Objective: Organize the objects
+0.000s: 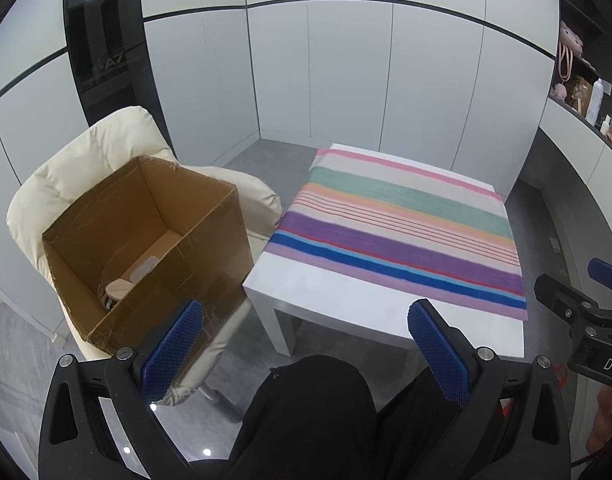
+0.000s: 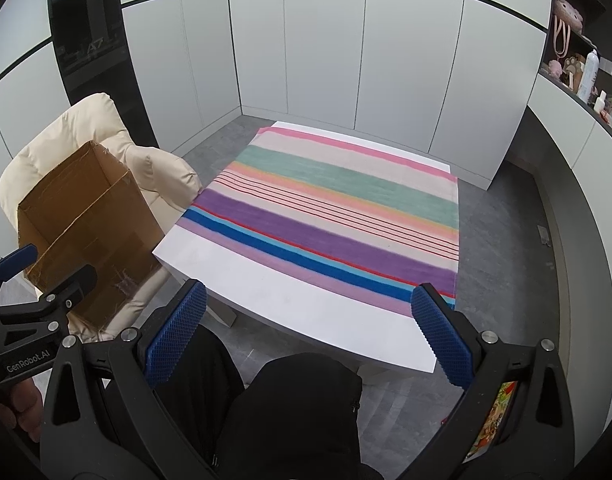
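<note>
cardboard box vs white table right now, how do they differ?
The cardboard box is brown and sits on the cream chair; the white table stands on the floor. The box is an open container with a few items inside; the table is a flat top, mostly covered by a striped cloth. The box sits left of the table. Neither is touched by any fingers.

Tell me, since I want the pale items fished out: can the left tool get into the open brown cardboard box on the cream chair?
Probably yes. The brown cardboard box is open-topped, nothing covers it, and the left tool hangs open and empty just in front of it.
</note>
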`<state>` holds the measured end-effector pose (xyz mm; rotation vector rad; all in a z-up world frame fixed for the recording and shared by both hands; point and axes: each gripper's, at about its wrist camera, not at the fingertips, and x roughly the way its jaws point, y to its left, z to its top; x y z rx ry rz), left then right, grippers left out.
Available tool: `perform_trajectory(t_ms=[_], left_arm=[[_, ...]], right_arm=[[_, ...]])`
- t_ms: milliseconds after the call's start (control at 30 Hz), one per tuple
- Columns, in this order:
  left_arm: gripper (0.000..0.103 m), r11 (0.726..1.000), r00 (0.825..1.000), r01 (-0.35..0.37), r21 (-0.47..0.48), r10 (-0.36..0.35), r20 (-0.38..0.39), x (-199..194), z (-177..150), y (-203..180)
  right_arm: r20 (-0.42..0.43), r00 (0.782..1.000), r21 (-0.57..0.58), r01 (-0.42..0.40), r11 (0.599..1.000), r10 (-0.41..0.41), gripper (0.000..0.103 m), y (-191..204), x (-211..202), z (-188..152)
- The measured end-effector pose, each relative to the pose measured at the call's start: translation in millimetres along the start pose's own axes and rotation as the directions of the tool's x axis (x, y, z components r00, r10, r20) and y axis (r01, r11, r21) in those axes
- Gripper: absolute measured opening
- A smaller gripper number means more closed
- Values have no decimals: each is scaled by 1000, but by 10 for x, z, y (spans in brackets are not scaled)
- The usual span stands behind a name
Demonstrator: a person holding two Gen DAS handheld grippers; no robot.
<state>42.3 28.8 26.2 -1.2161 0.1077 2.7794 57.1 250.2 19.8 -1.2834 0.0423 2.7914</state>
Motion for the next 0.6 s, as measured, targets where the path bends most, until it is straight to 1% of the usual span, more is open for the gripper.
perform_trajectory(t_ms=[600], left_arm=[[103, 1000, 1000, 3, 5, -3, 13, -40, 7, -28]], right_arm=[[-2, 1000, -1, -4, 1000, 4, 103, -24, 7, -1]])
